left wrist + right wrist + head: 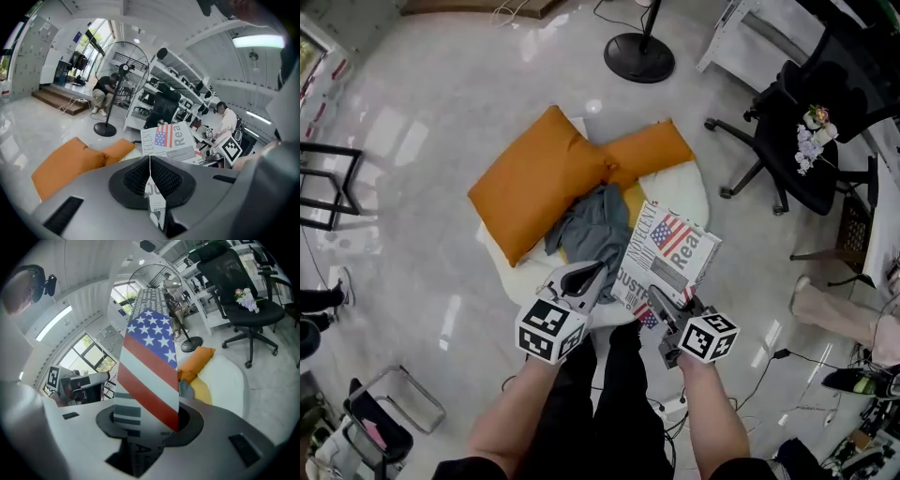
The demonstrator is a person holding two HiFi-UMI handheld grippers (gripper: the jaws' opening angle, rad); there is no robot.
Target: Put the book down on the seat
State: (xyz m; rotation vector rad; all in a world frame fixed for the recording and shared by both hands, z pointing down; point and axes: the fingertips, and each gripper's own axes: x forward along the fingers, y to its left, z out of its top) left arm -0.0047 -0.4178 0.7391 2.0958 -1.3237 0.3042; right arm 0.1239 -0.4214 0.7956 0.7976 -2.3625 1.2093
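Two claws share one thin, flag-printed paperback book (pixel 670 255). Head view: it hangs tilted over the near-right edge of the round white padded seat (pixel 692 192), not yet down. Two orange fabric cushions (pixel 539 178) and a crumpled grey cloth (pixel 591 225) lie on the seat just beyond it. The left claw (pixel 586 281) is on its near-left edge, the right claw (pixel 667 314) on its near corner. Judgement: light and floppy, glossy cover probably slick, so grip at the edges and support both ends; no breakage risk. Left gripper view: jaws nearly together, pinching a thin printed edge of the book, the rest of the cover fanning up beyond. Right gripper view: jaws partway apart, clamped on the book's lower edge, cover standing up between them, seat behind to the right.
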